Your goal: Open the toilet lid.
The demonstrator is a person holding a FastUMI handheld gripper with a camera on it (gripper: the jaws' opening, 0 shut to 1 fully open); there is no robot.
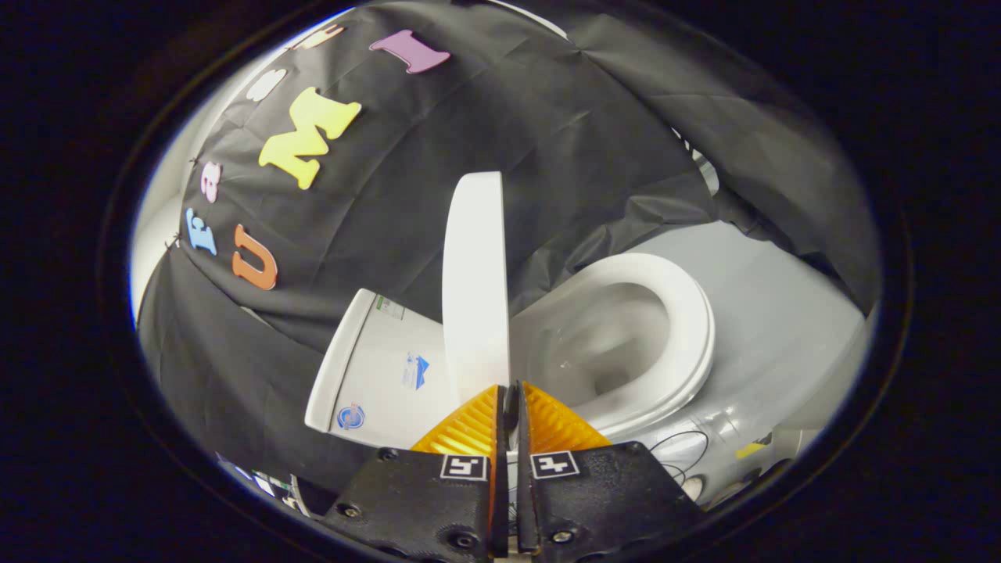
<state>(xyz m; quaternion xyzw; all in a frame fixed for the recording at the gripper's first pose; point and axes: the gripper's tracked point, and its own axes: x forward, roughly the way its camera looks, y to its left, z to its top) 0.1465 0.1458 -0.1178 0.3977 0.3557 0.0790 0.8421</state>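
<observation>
Just above my tongs (508,391), clenched on nothing I can make out, the toilet lid (475,281) stands edge-on, upright, beside the tank (375,367).

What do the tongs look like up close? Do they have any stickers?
The tongs have two wedge-shaped fingers with ridged faces, narrowing to tips set close together. Each finger sits on a dark block fixed with screws, and each block carries a small square black-and-white marker. Thin wires trail beside the right block.

Black cloth wall (547,141) draped behind; grey floor (782,313); thin dark cables (688,442) lying on floor.
</observation>
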